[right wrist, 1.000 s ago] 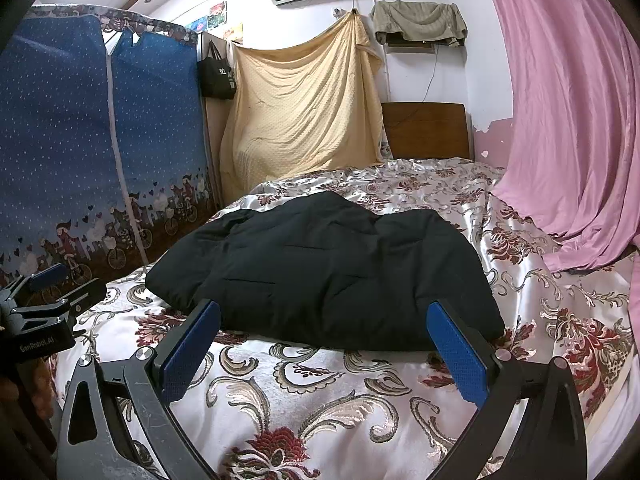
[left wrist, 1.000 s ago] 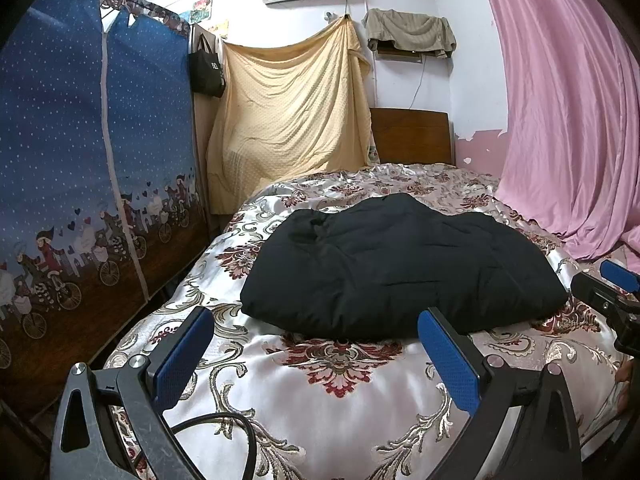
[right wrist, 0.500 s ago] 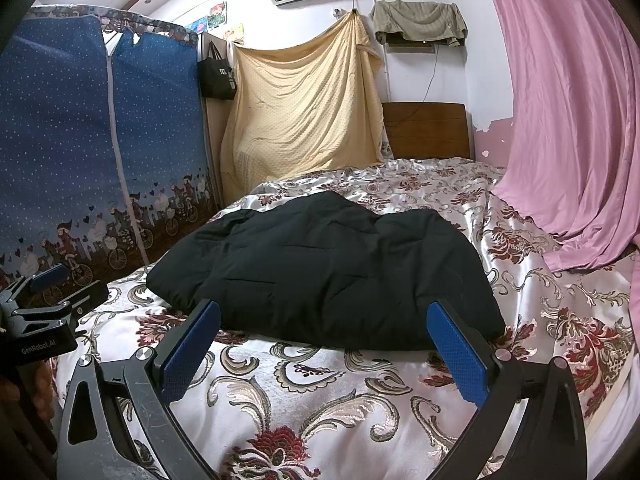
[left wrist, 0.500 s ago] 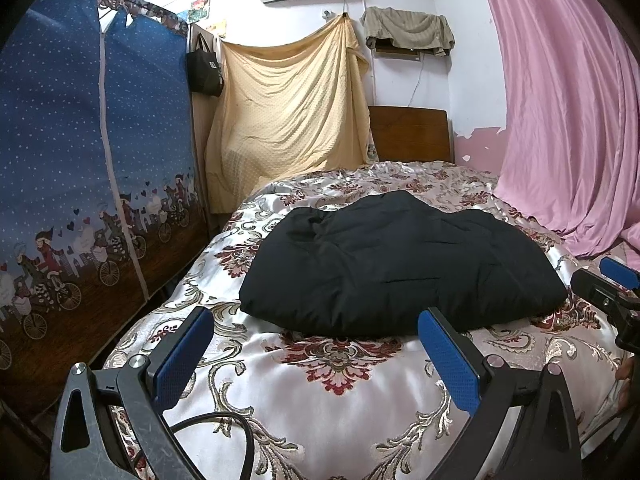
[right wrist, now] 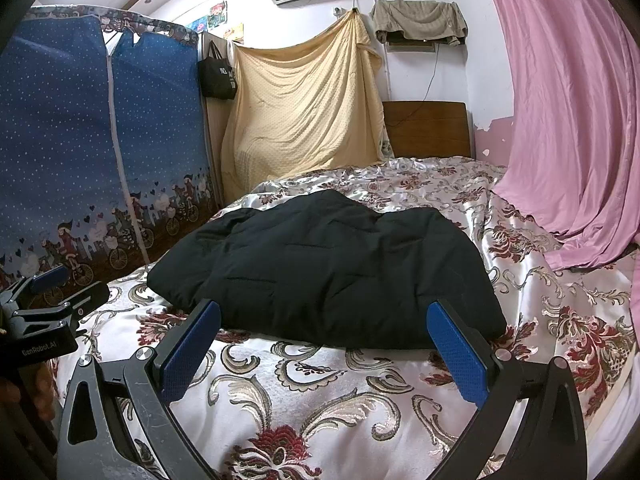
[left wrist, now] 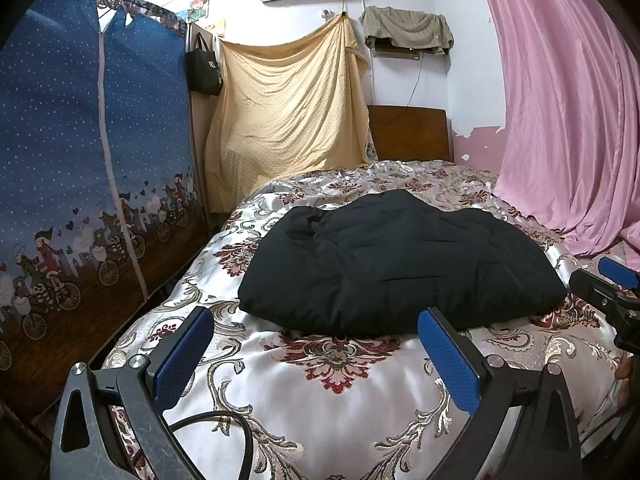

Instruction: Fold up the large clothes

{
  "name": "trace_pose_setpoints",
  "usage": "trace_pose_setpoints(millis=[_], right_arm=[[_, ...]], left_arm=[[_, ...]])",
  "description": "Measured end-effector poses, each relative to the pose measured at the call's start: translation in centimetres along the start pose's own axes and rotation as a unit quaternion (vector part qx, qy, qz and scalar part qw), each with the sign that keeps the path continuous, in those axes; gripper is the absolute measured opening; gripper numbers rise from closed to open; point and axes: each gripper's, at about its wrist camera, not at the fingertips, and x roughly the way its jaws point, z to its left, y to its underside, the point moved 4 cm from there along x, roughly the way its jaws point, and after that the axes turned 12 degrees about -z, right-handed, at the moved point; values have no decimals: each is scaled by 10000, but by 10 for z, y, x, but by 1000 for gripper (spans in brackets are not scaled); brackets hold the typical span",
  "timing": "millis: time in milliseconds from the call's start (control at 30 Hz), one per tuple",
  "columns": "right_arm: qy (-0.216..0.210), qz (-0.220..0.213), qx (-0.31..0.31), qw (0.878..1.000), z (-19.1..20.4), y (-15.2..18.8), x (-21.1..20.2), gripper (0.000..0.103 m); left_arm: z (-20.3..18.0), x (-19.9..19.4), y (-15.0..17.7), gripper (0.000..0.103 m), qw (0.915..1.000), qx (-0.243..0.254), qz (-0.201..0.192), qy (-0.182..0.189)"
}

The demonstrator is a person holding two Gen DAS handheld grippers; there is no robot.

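Note:
A black quilted jacket (left wrist: 392,264) lies folded into a thick bundle on the bed; it also shows in the right wrist view (right wrist: 328,272). My left gripper (left wrist: 316,344) is open and empty, held above the bedspread just short of the jacket's near edge. My right gripper (right wrist: 324,344) is open and empty, also just short of the jacket's near edge. The right gripper shows at the right edge of the left wrist view (left wrist: 608,284), and the left gripper at the left edge of the right wrist view (right wrist: 44,300).
The bed (left wrist: 320,392) has a shiny floral spread. A blue fabric wardrobe (left wrist: 80,152) stands on the left. A yellow sheet (left wrist: 288,112) hangs at the back beside a wooden headboard (left wrist: 408,132). A pink curtain (left wrist: 568,112) hangs on the right.
Both grippers stay open and nearly still. The view has shifted only slightly; the jacket lies as before.

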Motion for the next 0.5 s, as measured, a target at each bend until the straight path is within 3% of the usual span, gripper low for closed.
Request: trace_pose_setpoints(millis=[500], right_arm=[[7, 33, 9, 10000, 6, 5, -3, 101]], left_arm=[[8, 5, 8, 103, 9995, 26, 151, -280]])
